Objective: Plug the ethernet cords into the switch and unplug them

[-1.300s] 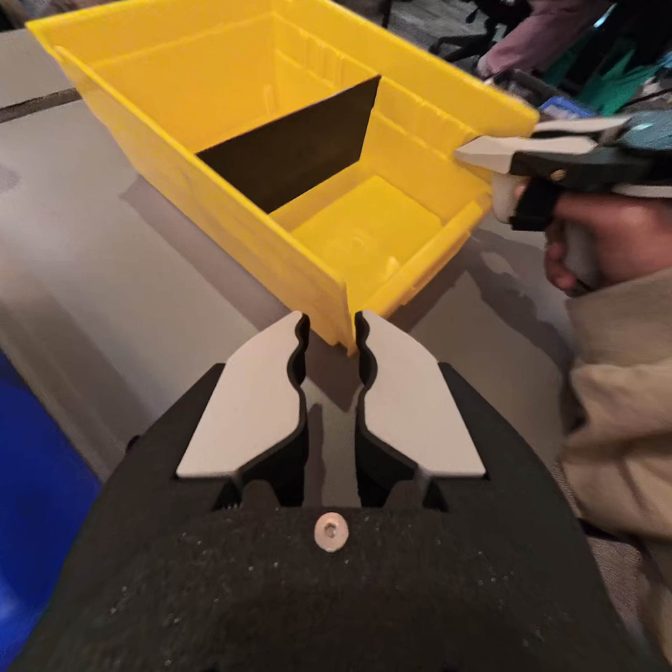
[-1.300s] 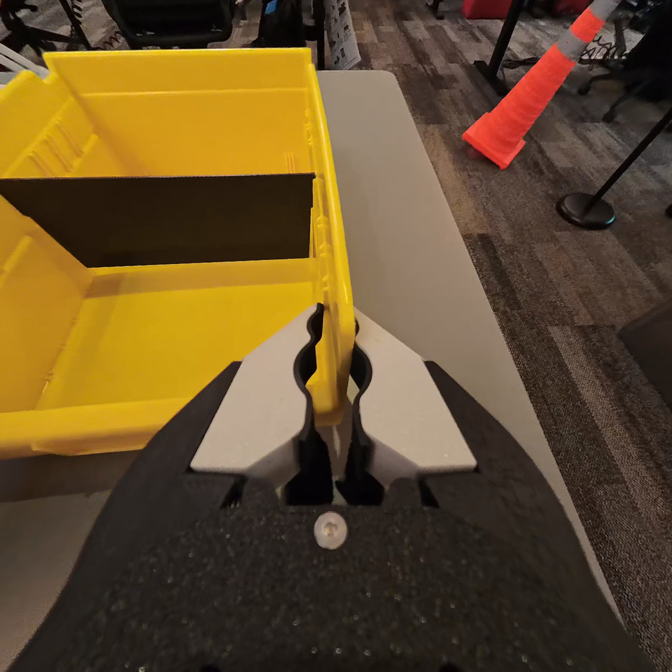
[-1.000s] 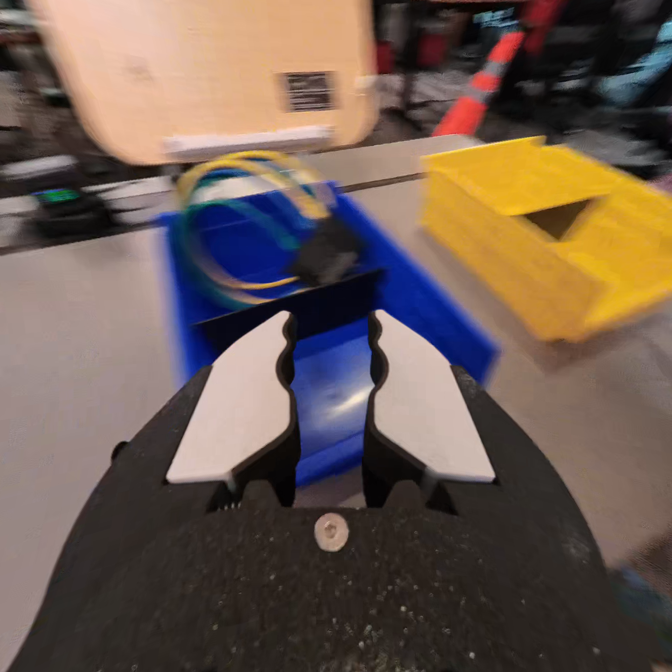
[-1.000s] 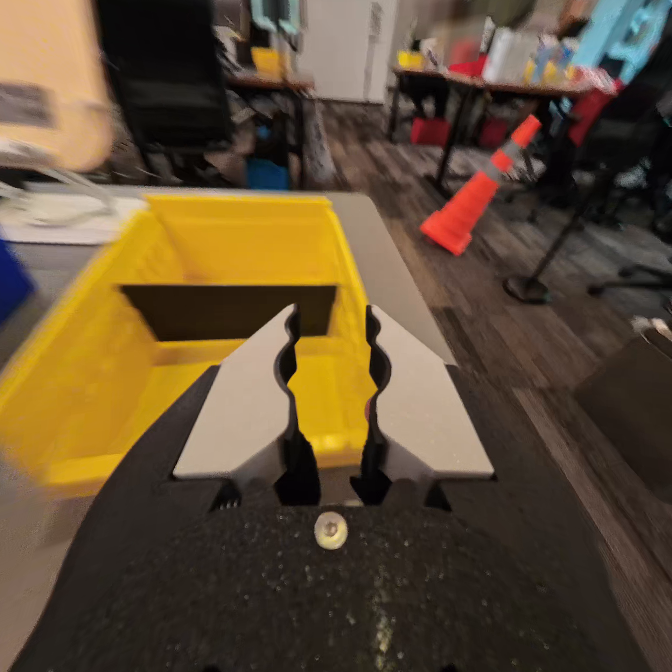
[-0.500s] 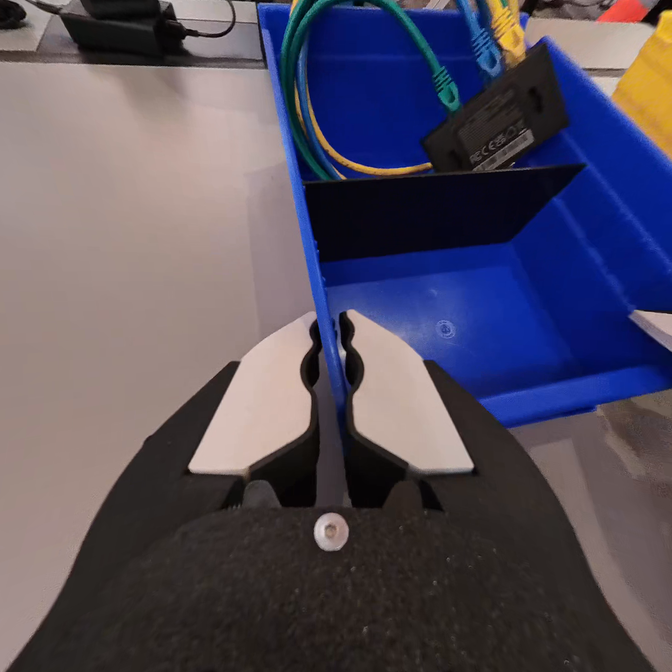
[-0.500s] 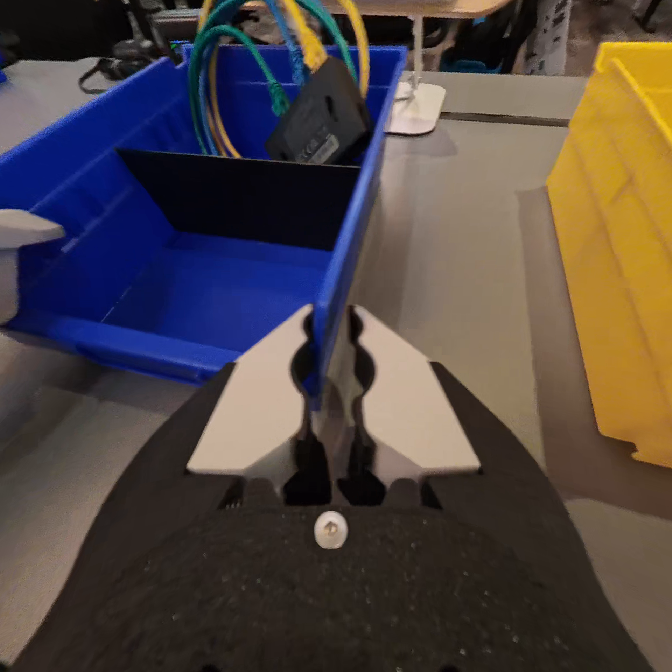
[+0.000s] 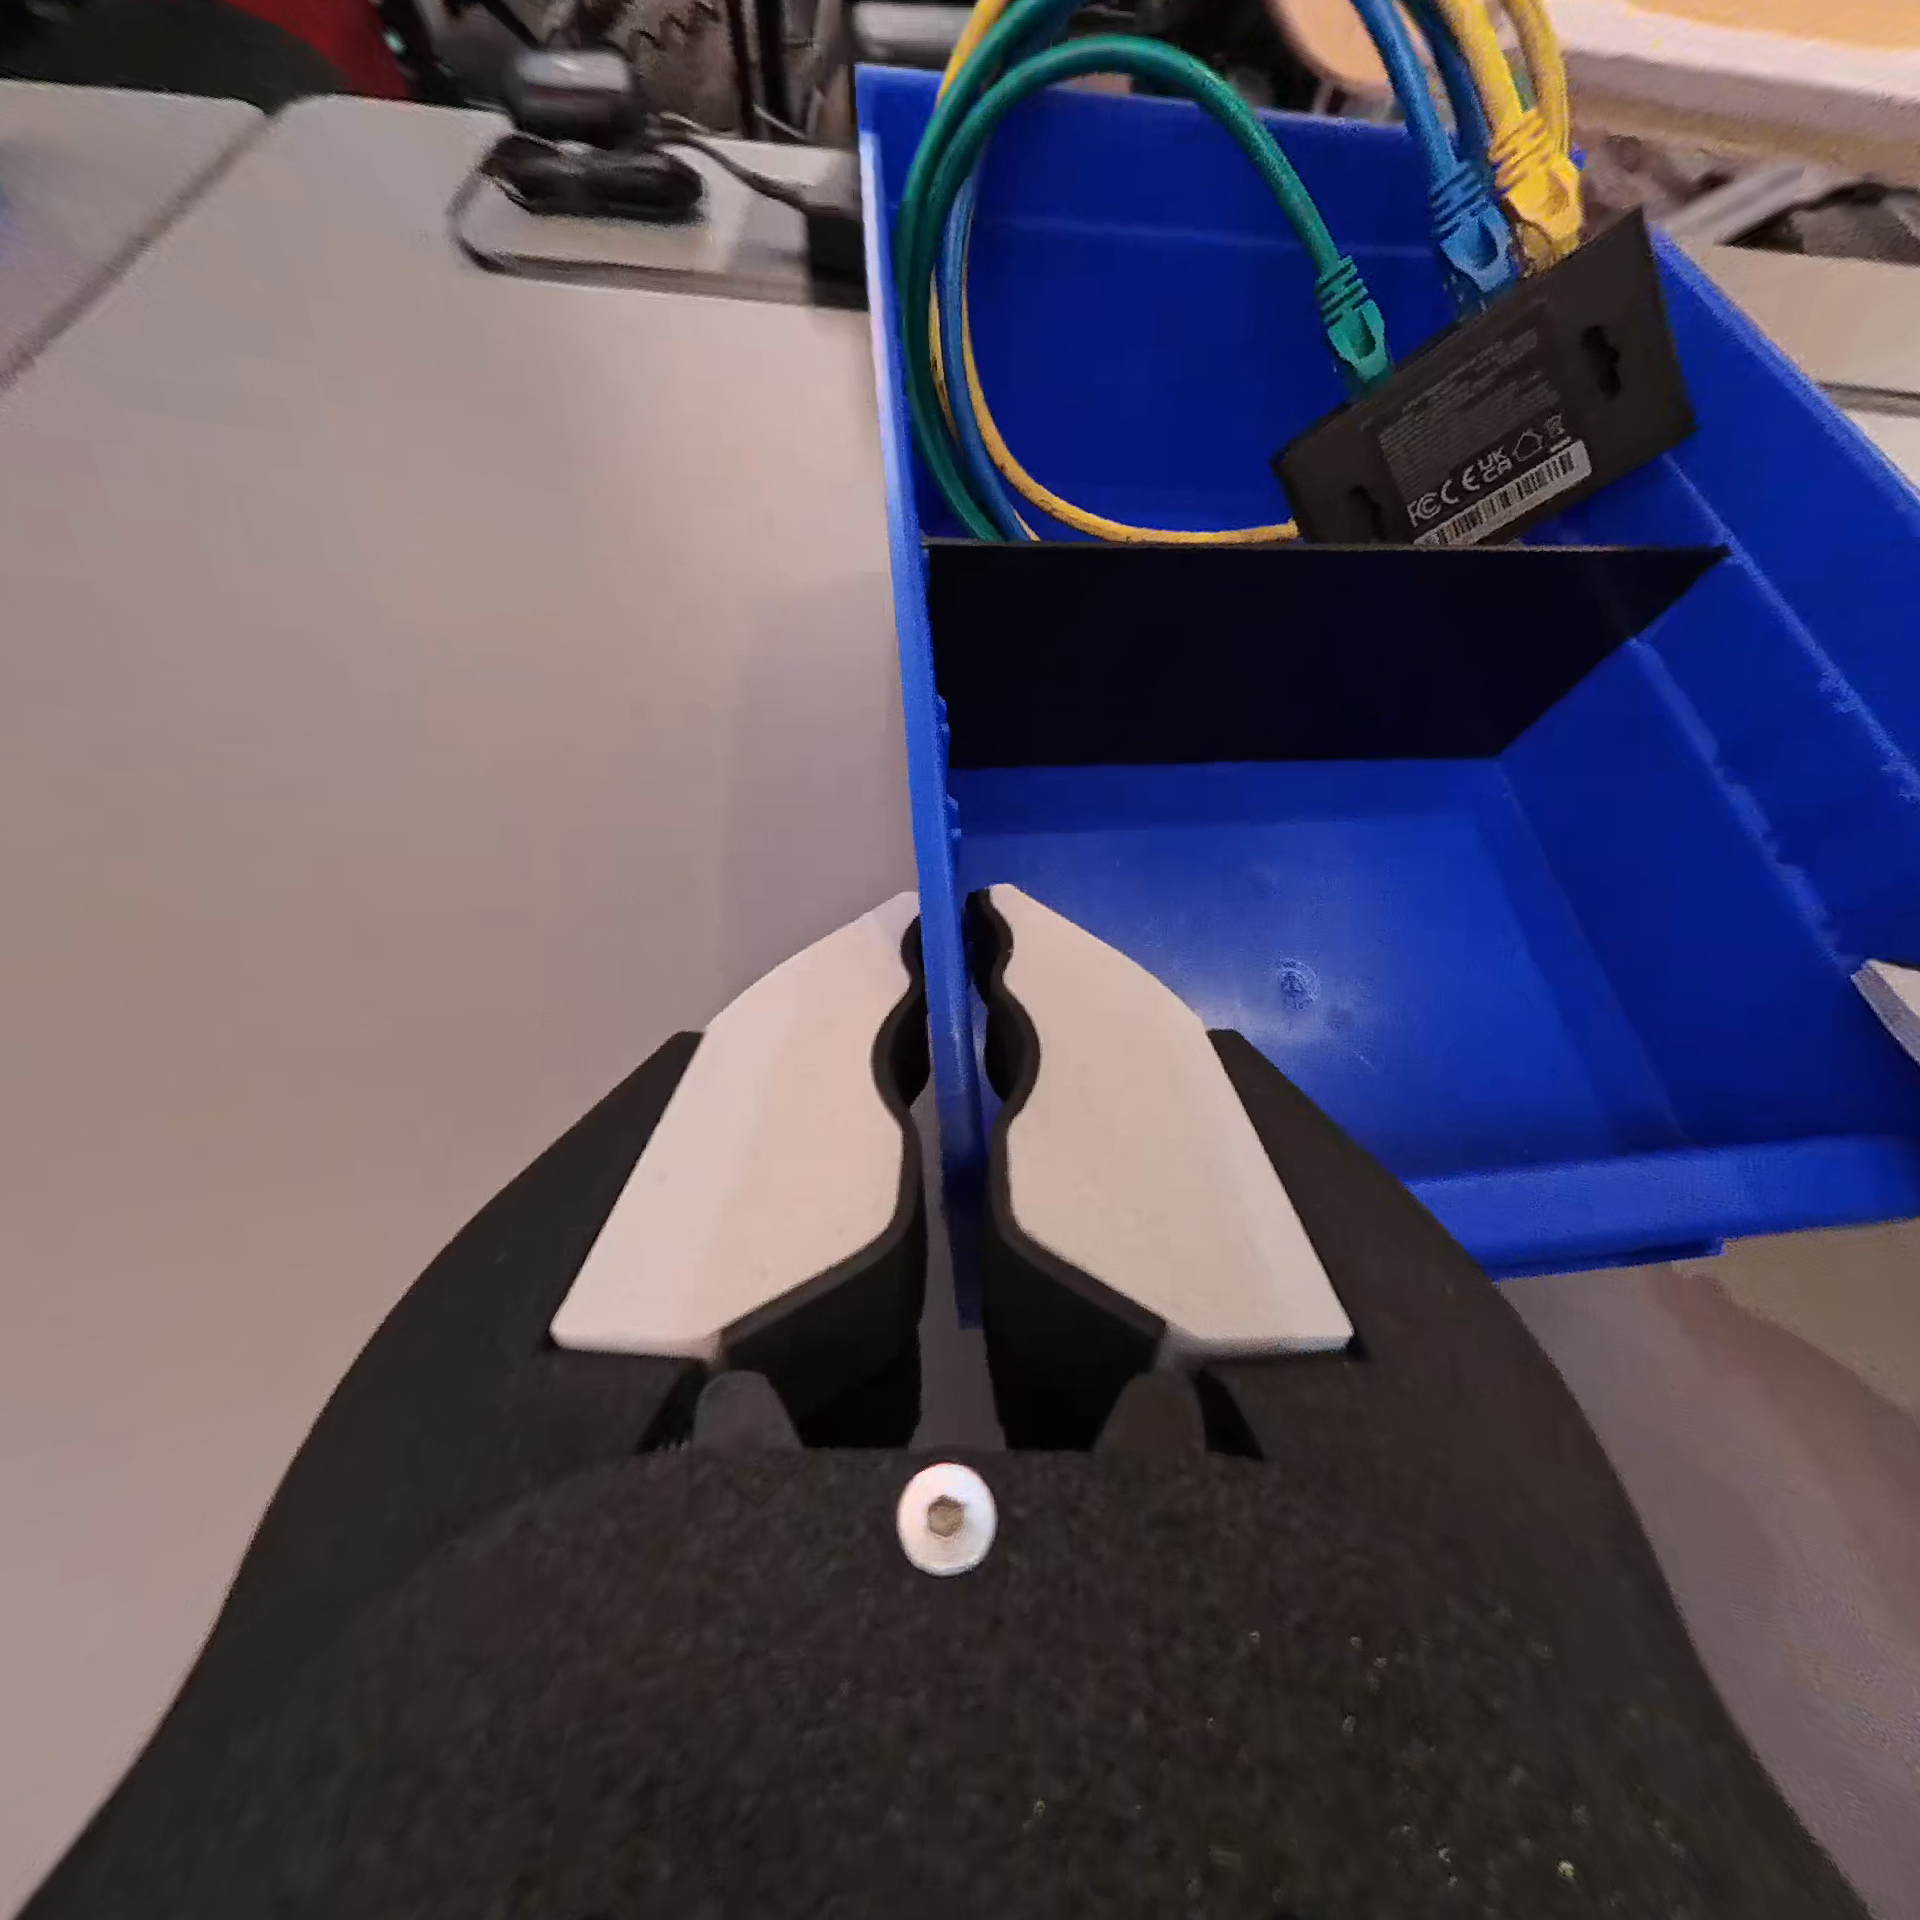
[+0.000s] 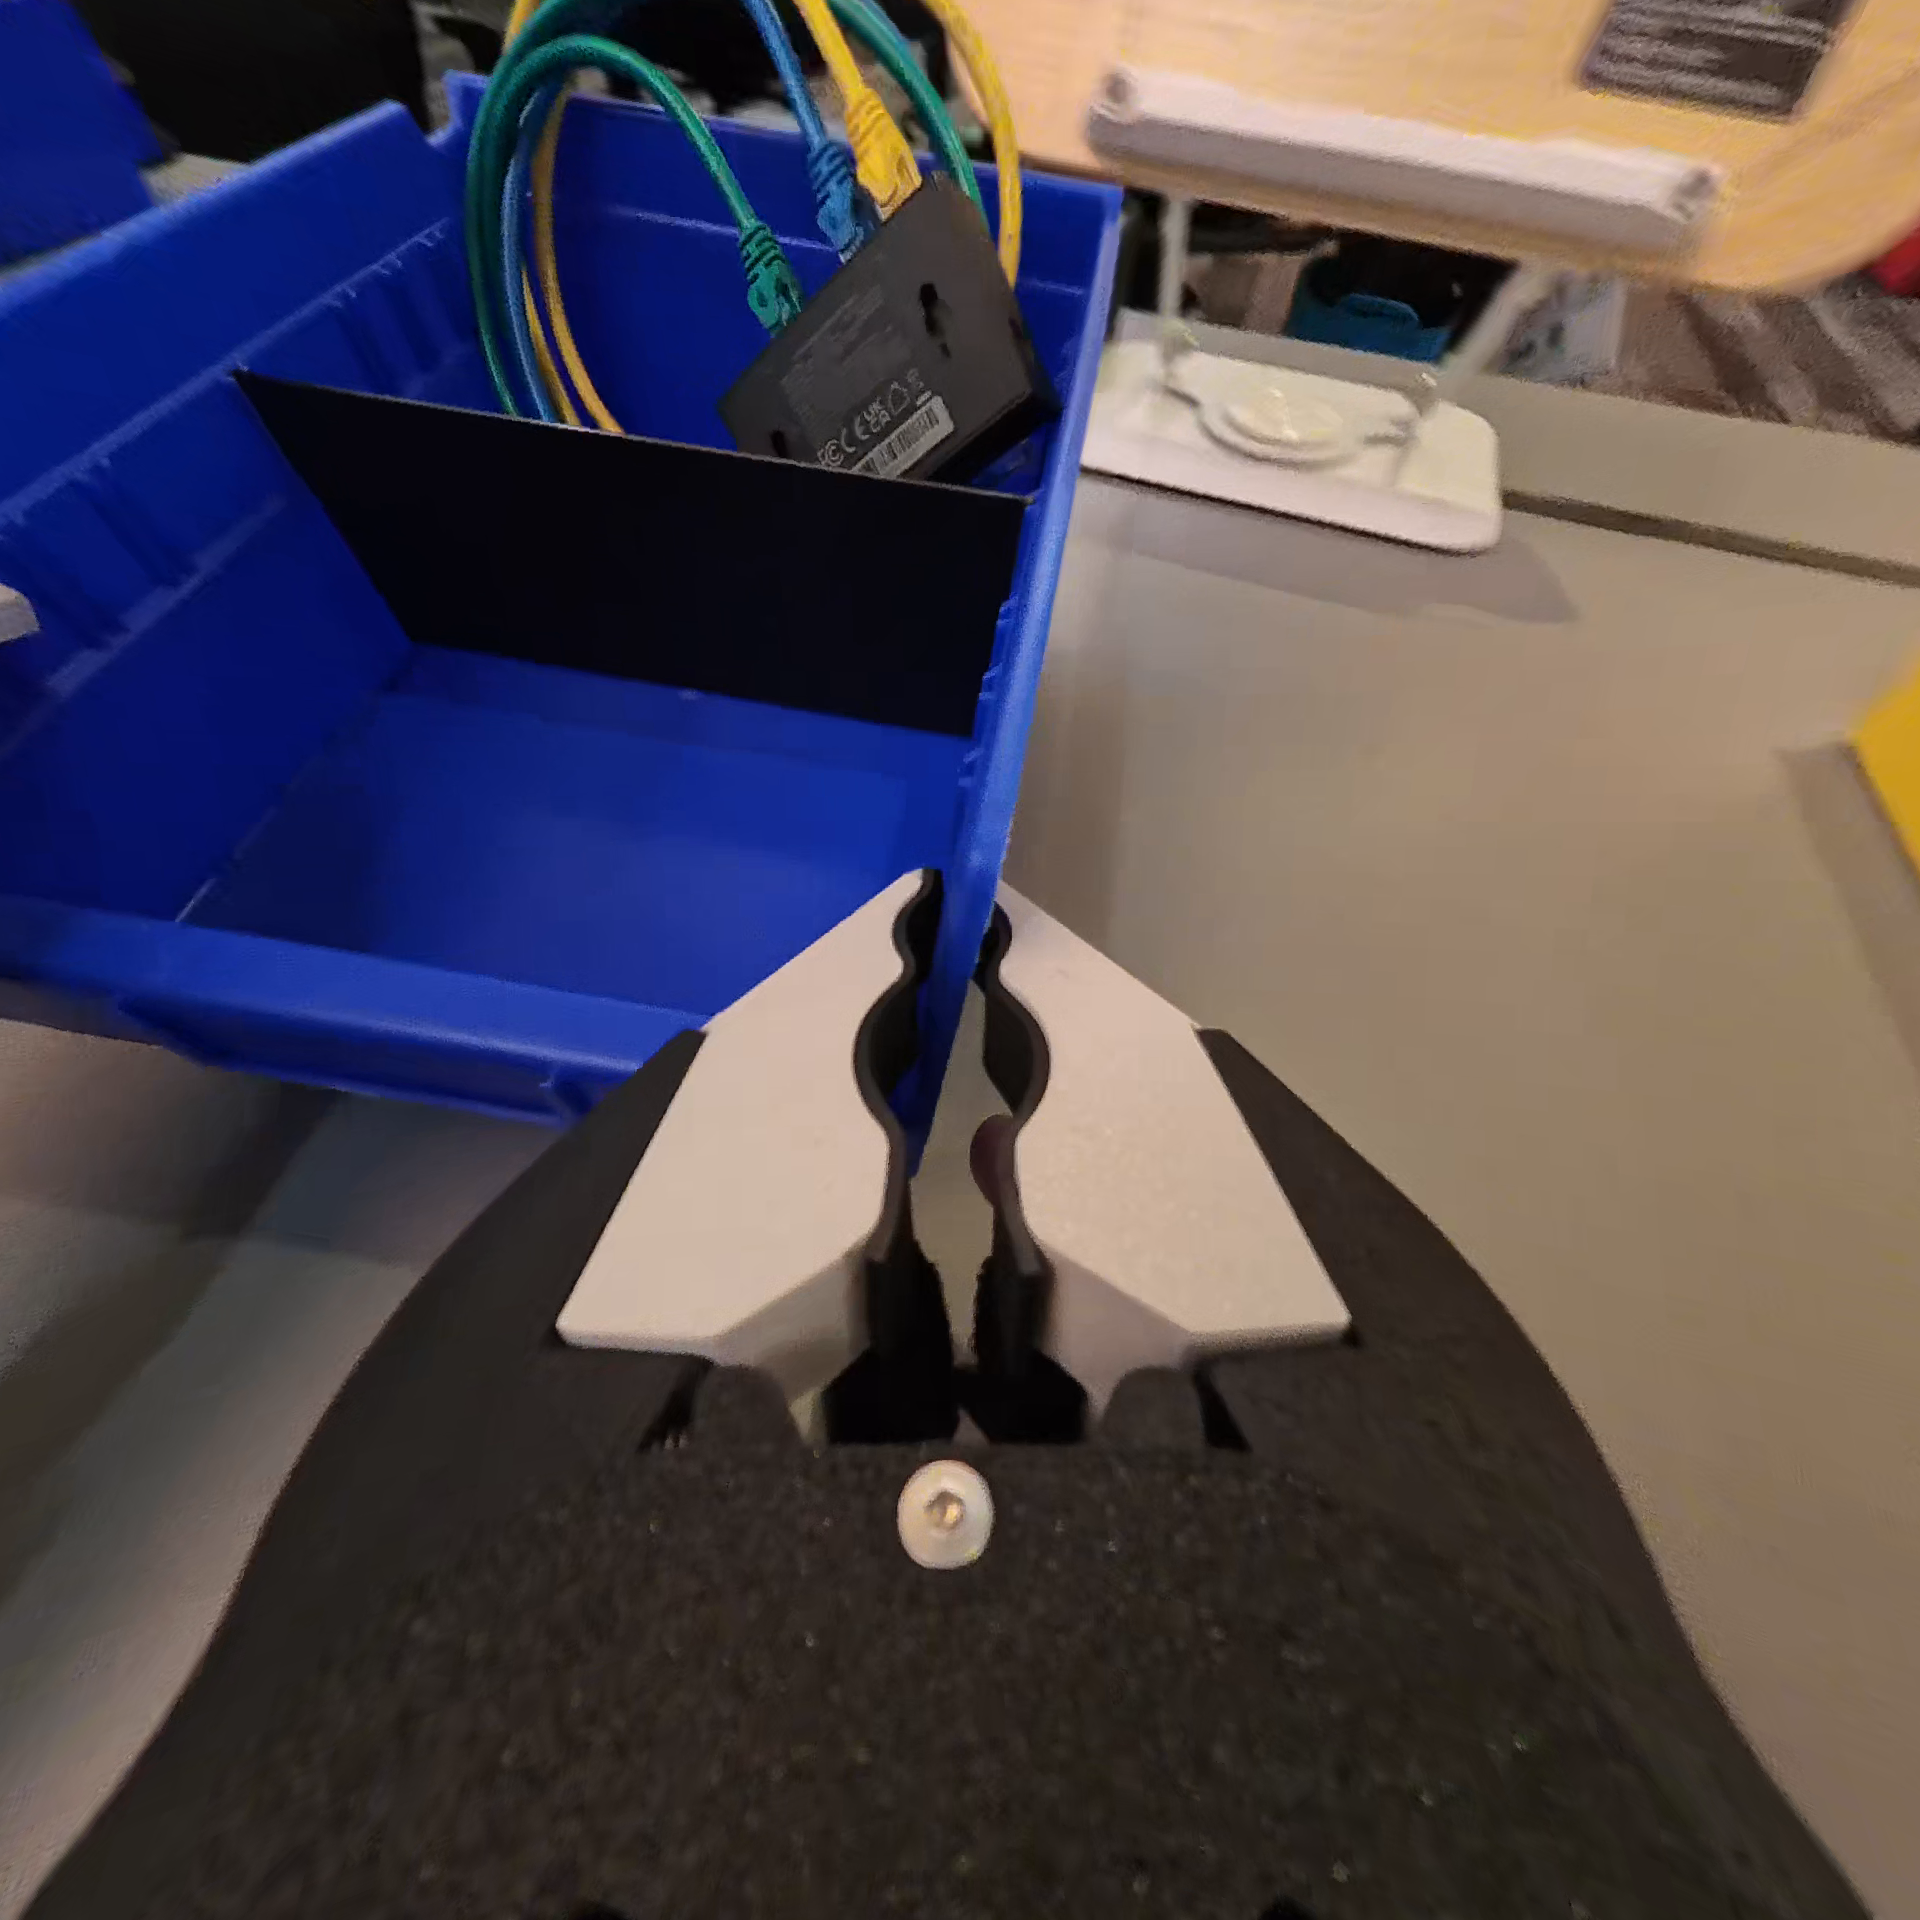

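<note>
I've both grippers clamped on the bin's [image 7: 1351, 935] side walls — left gripper [image 7: 948, 1039], right gripper [image 8: 961, 1039] — switch [image 8: 894, 374] leaning at twelve o'clock, nearer my right

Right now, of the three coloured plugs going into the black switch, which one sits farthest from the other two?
The green ethernet plug. It enters the black switch toward its lower end, alone, while the blue plug and yellow plug sit side by side at the upper end.

From hovering open, the left gripper [image 7: 948, 914] now clamps the blue plastic bin [image 7: 1351, 935] wall at 9 o'clock. The right gripper [image 8: 961, 904] left the yellow bin, pinching the 3 o'clock wall
</note>
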Action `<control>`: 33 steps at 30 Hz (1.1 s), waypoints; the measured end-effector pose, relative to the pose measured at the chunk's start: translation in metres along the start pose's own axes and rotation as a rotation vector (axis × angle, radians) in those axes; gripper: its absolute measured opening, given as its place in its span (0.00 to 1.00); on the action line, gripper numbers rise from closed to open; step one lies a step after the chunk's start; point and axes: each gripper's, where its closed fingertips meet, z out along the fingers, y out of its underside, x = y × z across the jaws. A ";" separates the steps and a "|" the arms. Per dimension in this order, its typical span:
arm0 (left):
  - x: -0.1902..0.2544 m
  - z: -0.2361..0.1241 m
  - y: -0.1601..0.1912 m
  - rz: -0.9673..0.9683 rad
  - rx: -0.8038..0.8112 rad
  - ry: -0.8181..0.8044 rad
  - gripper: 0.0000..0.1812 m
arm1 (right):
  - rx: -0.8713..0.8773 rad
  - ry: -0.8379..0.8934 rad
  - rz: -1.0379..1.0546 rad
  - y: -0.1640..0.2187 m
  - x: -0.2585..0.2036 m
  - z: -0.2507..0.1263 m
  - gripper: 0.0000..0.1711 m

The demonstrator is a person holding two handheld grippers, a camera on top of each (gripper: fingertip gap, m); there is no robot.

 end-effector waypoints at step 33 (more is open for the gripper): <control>-0.079 -0.063 0.014 -0.094 0.039 -0.023 0.13 | -0.046 -0.825 0.187 0.012 0.054 -0.096 0.27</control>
